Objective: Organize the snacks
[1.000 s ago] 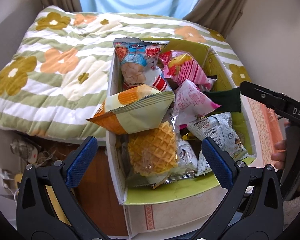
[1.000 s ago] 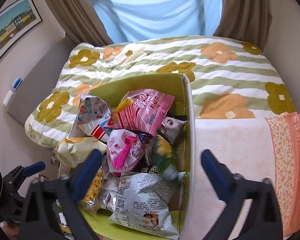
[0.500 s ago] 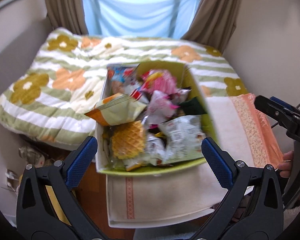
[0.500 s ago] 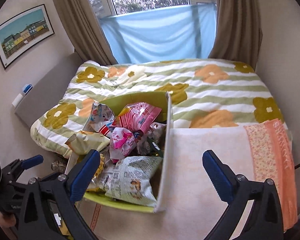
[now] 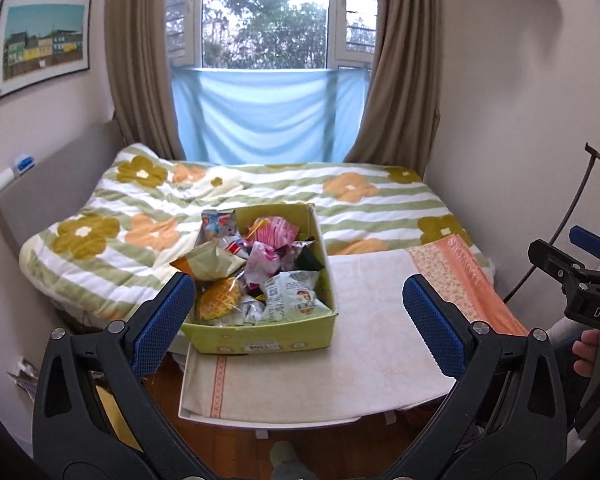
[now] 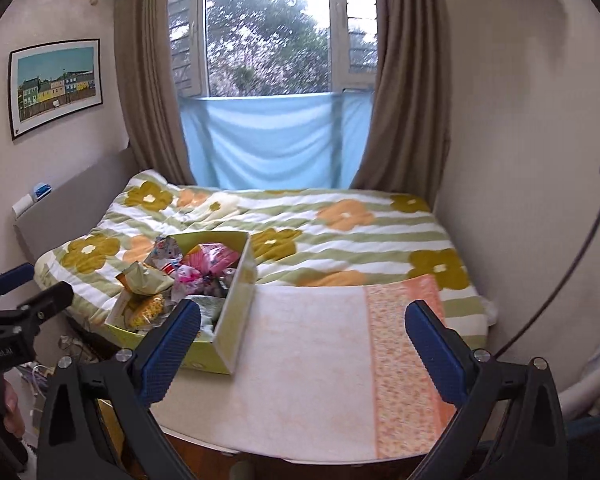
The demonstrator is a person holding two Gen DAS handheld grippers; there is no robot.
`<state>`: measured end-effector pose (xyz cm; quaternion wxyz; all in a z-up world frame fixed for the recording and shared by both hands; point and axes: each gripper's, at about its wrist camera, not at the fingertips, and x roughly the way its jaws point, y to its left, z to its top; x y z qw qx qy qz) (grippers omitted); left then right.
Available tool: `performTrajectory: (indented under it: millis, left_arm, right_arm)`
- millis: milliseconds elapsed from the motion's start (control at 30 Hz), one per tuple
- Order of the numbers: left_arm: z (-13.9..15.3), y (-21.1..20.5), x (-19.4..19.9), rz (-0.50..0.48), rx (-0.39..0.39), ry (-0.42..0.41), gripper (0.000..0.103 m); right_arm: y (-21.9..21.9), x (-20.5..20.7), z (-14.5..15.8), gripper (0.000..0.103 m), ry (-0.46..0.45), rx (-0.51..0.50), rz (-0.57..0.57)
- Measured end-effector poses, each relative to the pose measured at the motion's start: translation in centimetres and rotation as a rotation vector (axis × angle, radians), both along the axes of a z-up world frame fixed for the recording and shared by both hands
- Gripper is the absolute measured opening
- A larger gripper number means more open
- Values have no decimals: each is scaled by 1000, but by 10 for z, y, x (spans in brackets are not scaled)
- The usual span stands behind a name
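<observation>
Green snack box [image 5: 260, 340] sits on the left part of a peach towel [image 5: 364, 344] over a small table, packets piled inside; the label on its front is too blurred to read. "DAS" shows on the right gripper [image 5: 580, 264]. Left gripper [image 5: 296, 312] and right gripper both gape wide, empty. Behind the box: floral striped quilt [image 5: 360, 196], blue cloth [image 5: 264, 116], window, brown curtains, framed print [image 5: 40, 44].

A yellow-green cardboard box [image 5: 260, 340], open-topped and heaped with crinkled snack packets [image 5: 260, 276] in pink, orange and white, sits just left of centre frame.
</observation>
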<state>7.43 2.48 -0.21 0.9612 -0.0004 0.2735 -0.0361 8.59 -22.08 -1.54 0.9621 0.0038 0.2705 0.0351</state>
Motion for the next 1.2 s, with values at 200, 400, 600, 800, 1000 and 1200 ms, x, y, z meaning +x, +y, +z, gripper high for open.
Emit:
performTrajectory:
  millis: [200, 400, 600, 800, 1000, 1200]
  left_arm:
    - [-3, -11, -34, 11, -1, -35, 103]
    - [-4, -13, -46, 19, -9, -40, 103]
    - [0, -15, -51, 29, -1, -56, 103]
    - [-1, -14, -53, 33, -2, -59, 103]
    - [0, -16, -54, 33, 6, -60, 103]
    - [0, -16, -51, 35, 13, -58, 103]
  right_arm:
    - [-10, -32, -6, 102, -29, 26, -19]
    - [-13, -43, -11, 102, -45, 31, -30]
    - [-14, -50, -12, 102, -50, 40, -23]
    - [-11, -48, -14, 102, -48, 43, -17]
    - [-11, -48, -14, 102, -46, 42, -18]
    - [-12, -47, -17, 102, -34, 50, -23]
